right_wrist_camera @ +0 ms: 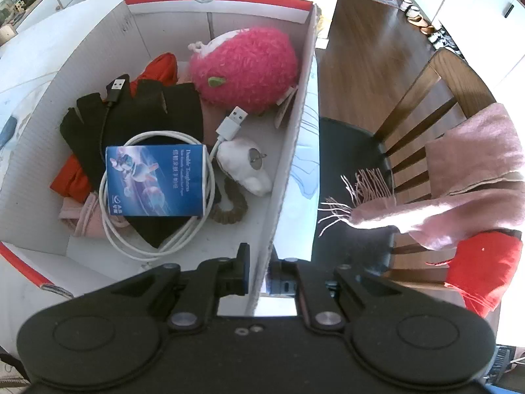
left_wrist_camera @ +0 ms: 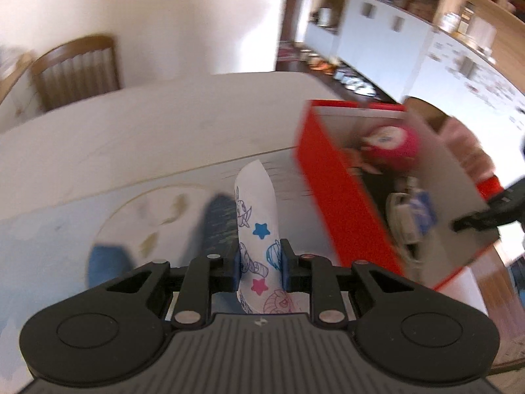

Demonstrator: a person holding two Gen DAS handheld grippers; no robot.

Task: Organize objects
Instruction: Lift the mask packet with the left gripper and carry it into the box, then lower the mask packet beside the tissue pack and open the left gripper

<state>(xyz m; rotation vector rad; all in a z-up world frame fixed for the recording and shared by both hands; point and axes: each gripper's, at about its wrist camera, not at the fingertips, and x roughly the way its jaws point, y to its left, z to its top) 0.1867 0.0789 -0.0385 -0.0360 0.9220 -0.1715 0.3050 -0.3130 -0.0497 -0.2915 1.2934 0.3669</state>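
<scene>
- While we hold the left gripper (left_wrist_camera: 261, 264) above the table (left_wrist_camera: 147, 138), its blue pads clamp a white printed paper packet (left_wrist_camera: 257, 226) with blue and pink stars; the packet stands upright between the fingers, clear of the tabletop.
- We see the red cardboard box (left_wrist_camera: 331, 184) to the right of the packet, near the table's right edge, open at the top and tilted in the left wrist view, which is blurred.
- We keep the right gripper (right_wrist_camera: 259, 275) pinched narrow on the box's right wall (right_wrist_camera: 295, 138), one finger inside the box and one outside.
- Inside the box, we note a pink plush toy (right_wrist_camera: 249, 65) at the far right corner, just beside the gripped wall.
- We find black gloves (right_wrist_camera: 144, 115) toward the left wall, lying over red cloth (right_wrist_camera: 70, 177), with a black USB cable (right_wrist_camera: 113, 93) on top.
- A blue tissue pack (right_wrist_camera: 156, 180) lies near the middle, ringed by a coiled white USB cable (right_wrist_camera: 157, 246).
- A white fluffy item (right_wrist_camera: 246, 164) sits between the pack and the gripped wall, with a brown hair tie (right_wrist_camera: 233, 210) just nearer to us.
- Outside the box, we see a wooden chair (right_wrist_camera: 426, 98) draped with a pink scarf (right_wrist_camera: 459, 180) and a red garment (right_wrist_camera: 482, 269).
</scene>
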